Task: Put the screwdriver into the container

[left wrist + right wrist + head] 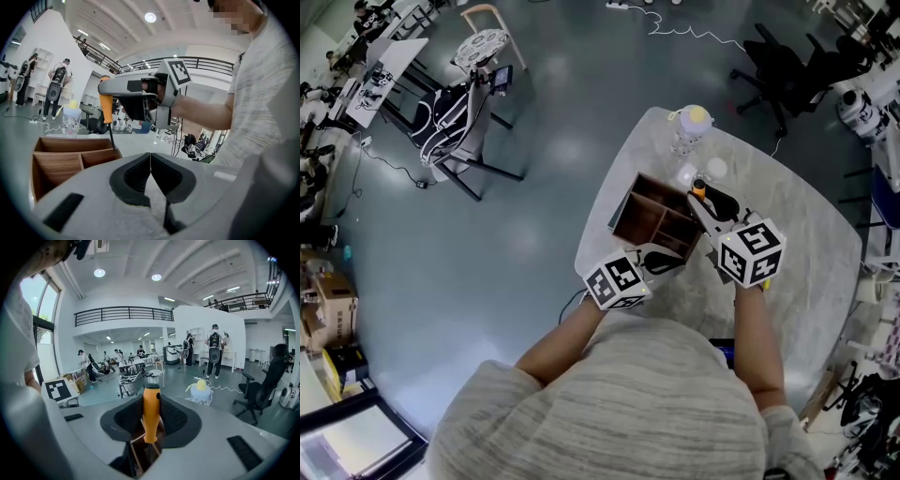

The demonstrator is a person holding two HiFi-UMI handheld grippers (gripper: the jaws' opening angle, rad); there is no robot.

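Observation:
The screwdriver (150, 413) has an orange handle and a dark shaft. It stands upright in my right gripper (151, 420), which is shut on the handle. The shaft points down at a compartment of the wooden container (140, 453). In the head view the right gripper (711, 202) holds the screwdriver (698, 191) over the far right side of the divided container (649, 217). My left gripper (661, 261) rests at the container's near side, shut and holding nothing. In the left gripper view the screwdriver (107, 110) hangs with its tip at the rim of the container (58, 161). The left gripper (150, 161) has its pads together.
A clear cup with a yellow lid (694, 127) stands on the far part of the pale table (806, 253), behind the container. The table's left edge runs close to the container. A black office chair (778, 70) is on the floor beyond the table.

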